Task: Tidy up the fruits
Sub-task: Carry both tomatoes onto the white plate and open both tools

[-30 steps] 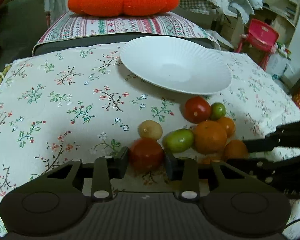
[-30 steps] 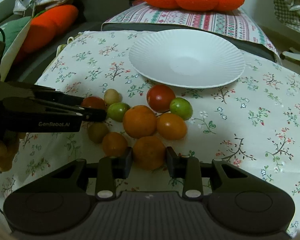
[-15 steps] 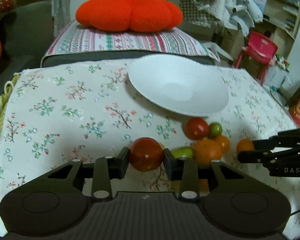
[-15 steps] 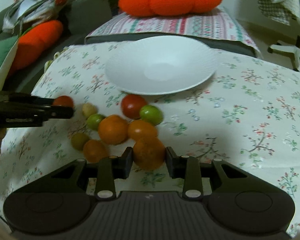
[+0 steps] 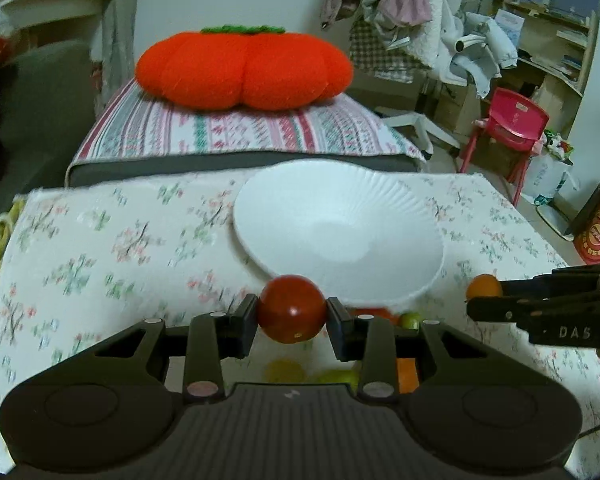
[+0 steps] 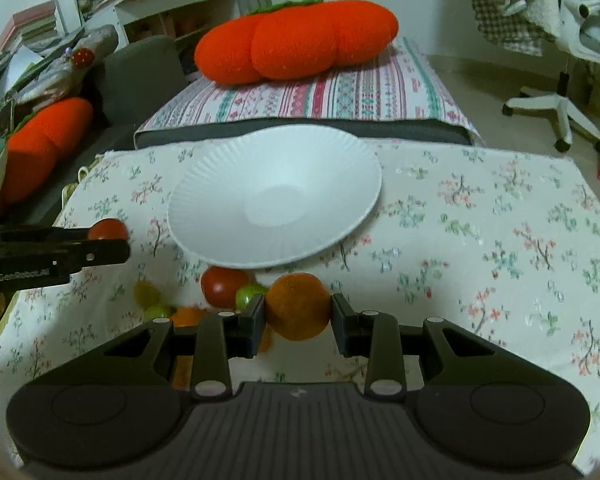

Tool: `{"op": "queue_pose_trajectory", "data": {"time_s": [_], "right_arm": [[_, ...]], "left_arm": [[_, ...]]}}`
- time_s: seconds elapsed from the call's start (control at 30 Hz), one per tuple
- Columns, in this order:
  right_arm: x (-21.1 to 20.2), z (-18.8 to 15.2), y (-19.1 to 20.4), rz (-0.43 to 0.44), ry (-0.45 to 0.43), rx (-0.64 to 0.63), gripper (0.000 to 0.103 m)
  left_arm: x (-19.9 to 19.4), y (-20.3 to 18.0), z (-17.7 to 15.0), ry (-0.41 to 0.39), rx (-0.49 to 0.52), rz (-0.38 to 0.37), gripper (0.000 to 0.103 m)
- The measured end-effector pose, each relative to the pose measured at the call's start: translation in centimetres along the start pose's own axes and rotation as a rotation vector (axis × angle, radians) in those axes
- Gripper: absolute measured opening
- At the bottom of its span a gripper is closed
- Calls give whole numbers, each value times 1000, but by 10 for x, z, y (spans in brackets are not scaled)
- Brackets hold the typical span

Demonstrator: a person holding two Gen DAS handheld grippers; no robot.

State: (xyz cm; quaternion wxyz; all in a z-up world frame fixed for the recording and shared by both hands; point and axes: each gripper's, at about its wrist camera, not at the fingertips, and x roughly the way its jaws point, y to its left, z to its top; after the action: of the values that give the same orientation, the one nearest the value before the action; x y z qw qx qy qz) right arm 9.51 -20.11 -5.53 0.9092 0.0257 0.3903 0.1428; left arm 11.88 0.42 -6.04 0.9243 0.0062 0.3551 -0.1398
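Left wrist view shows the left gripper (image 5: 293, 316) clamped on a red tomato (image 5: 292, 309) at lower centre, just before the near rim of the empty white plate (image 5: 400, 216); at the right edge the right gripper (image 5: 485, 295) pinches an orange (image 5: 483, 286). Only the right wrist view shows that orange (image 6: 298, 306) large between its closed-in fingers (image 6: 256, 316), and the loose fruit left of it: a second tomato (image 6: 224, 286) and a green fruit (image 6: 248, 295), partly hidden by the fingers. The floral cloth (image 6: 500, 240) lies beneath, a pumpkin cushion (image 6: 300, 40) beyond. The left gripper's side reads "GenRobot.AI"; the right's, "DAS".
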Motion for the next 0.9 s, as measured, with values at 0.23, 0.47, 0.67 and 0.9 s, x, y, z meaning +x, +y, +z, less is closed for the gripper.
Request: {"op": "queue_pose_trajectory", "data": {"time_s": [0.23, 0.47, 0.67, 0.9], "right_arm": [[15, 26, 6, 1, -39, -34, 31], [45, 47, 8, -4, -29, -62, 31], [66, 50, 9, -9, -10, -73, 31], [72, 44, 6, 2, -34, -75, 32]], "left_arm": [[26, -17, 21, -26, 29, -13, 25], [53, -19, 27, -27, 58, -4, 25], [69, -18, 25, -4, 51, 5, 25], [78, -16, 26, -2, 39, 4, 26]]}}
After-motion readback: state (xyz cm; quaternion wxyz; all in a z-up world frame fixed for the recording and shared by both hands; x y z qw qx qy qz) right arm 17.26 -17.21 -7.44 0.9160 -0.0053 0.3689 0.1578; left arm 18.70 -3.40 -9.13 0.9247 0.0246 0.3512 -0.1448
